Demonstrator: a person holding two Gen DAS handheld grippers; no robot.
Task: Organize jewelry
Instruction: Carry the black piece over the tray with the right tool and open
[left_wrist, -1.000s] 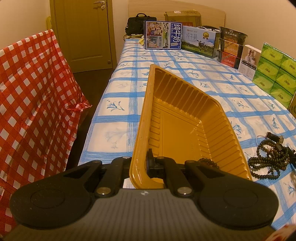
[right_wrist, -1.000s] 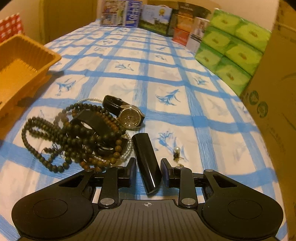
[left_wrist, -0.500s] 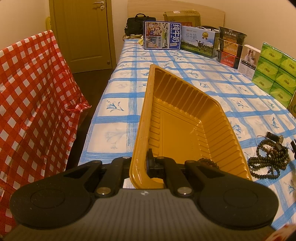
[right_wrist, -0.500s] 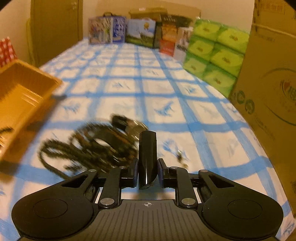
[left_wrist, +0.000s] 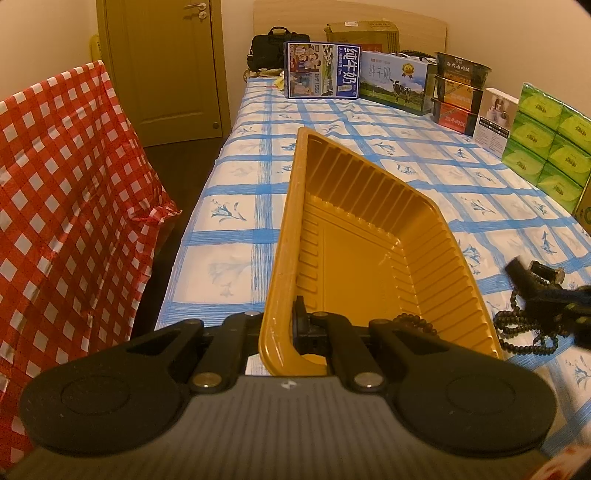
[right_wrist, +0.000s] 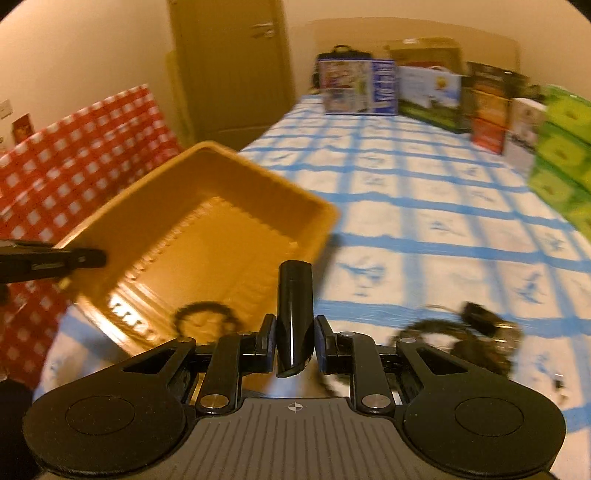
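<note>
The right hand-held gripper (right_wrist: 294, 341) is closed on a black case (right_wrist: 294, 314), which stands nearly upright between its fingers. A second ago that case lay on the bed just beside the bead pile; now it is off the sheet and the view has swung left, so the tray (right_wrist: 207, 236) fills the middle of the right wrist picture. The case hangs over the tray's near right edge, not yet inside. The left hand-held gripper (left_wrist: 295, 332) is closed on the tray's near rim (left_wrist: 277, 295) exactly as before, and the tray has not shifted on the bed (left_wrist: 406, 155). One bead loop (right_wrist: 207, 317) already lies in the tray's near corner. The remaining beads (left_wrist: 524, 332) and the watch (right_wrist: 484, 321) lie on the sheet to the tray's right, blurred in the right view. By my judgement the case is mid-carry, and the release into the tray comes next.
</note>
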